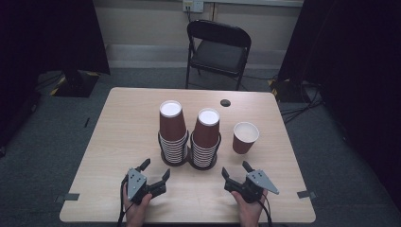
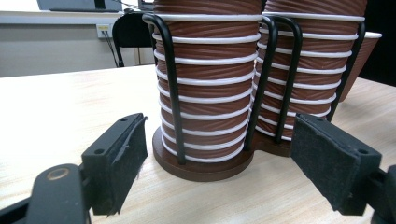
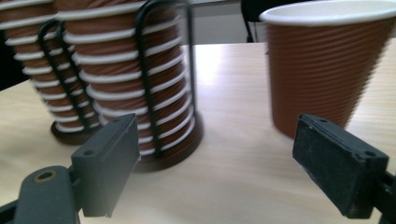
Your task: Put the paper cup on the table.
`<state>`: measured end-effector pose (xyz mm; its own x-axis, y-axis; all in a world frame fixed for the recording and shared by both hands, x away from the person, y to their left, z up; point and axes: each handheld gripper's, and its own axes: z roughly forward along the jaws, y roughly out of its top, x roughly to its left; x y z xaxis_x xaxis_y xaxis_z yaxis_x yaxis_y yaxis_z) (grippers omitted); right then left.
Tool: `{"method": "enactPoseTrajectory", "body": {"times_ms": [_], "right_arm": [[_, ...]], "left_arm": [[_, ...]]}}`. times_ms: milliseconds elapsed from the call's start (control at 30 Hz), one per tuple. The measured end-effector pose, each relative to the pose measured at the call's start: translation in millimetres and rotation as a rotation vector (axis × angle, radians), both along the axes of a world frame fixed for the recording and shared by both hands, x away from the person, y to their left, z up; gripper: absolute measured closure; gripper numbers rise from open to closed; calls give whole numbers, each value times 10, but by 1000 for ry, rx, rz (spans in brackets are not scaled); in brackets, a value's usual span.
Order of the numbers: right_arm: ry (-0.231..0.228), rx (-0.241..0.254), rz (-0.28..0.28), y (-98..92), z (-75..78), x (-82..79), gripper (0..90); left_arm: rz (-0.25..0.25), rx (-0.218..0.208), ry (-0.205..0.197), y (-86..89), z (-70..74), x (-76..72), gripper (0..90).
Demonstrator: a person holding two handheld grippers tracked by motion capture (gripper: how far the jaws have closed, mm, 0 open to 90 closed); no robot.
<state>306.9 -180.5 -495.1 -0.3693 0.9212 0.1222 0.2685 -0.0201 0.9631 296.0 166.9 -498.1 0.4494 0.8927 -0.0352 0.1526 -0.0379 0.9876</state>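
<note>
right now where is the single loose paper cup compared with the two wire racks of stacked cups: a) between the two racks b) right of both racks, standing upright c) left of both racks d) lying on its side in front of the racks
b: in the high view the single paper cup stands upright, mouth up, on the table to the right of the two wire racks and apart from them.

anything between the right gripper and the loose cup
No. In the high view, only bare table lies between the open right gripper and the loose cup. The right gripper view shows the same, with the cup ahead of its right jaw.
</note>
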Motion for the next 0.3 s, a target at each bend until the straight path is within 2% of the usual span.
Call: {"method": "enactPoseTrajectory", "body": {"times_ms": [300], "right_arm": [[-28,-21,3,54,-2,-19,142]], "left_arm": [[0,-8,-3,3,-2,-1,183]]}}
